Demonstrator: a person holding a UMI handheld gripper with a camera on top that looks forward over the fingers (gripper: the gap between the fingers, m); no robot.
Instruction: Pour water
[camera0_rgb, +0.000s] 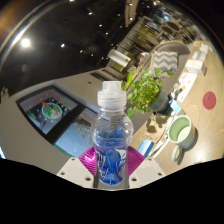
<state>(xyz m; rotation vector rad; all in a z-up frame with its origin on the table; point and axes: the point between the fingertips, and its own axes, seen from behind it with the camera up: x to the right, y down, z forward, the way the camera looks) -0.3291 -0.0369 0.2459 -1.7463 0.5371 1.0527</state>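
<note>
Gripper (110, 168) fingers clamp a clear water bottle (111, 140), white cap on, held upright between the magenta pads (90, 158). Bottle base hidden below. Beyond: green cup (180, 129), leafy plant (146, 92), table (30, 135).

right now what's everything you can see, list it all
bottle: 1, clear with a white cap and blue label, upright between the fingers
plant: 1, green, just beyond the bottle
cup: 1, pale green, on the table beside the plant
red disc: 1, red, beyond the cup
tray: 1, dark frame with a coloured picture, on the table on the bottle's other side
table: 1, light, under all of it
fingers: 2, pink pads, one at each side of the bottle's lower part; I cannot tell if both press on it
</note>
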